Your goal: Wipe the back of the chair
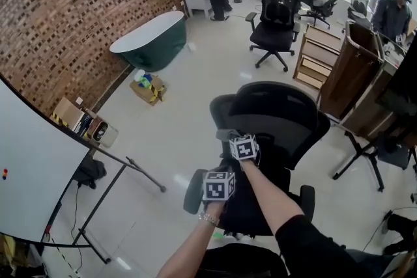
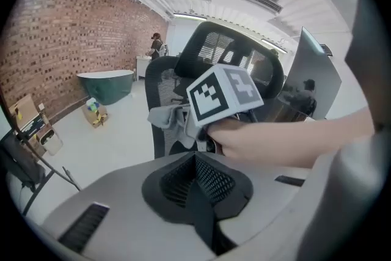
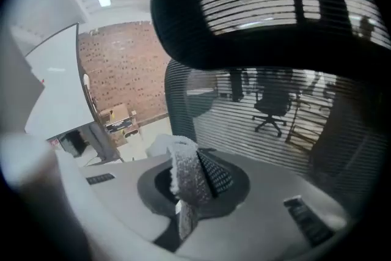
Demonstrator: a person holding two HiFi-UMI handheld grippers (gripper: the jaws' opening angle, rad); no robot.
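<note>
Black mesh chair (image 1: 280,115) stands mid-floor and is seen from behind and above in the head view, with both grippers up at its back. Right gripper (image 3: 185,189): jaws clamped on a grey cloth (image 3: 182,173), which bunches up between them and spills over to one side. The mesh back (image 3: 256,125) and the headrest (image 3: 269,9) fill its view, very close ahead. From the left gripper view, the cloth hangs off the right gripper's tip under its marker cube (image 2: 223,92). It lies against or just in front of the mesh on the back's left edge; contact cannot be confirmed. Left gripper (image 2: 197,186): jaws together, nothing between them, held just behind and below the right one and aimed at it. In the head view both marker cubes sit close together over the chair's near side. Around: brick wall (image 1: 85,3), green tub (image 1: 153,39) along it, small cardboard box (image 1: 148,89) on the floor, whiteboard (image 1: 32,166) on a stand at left. A second office chair (image 1: 277,10) stands further back.
</note>
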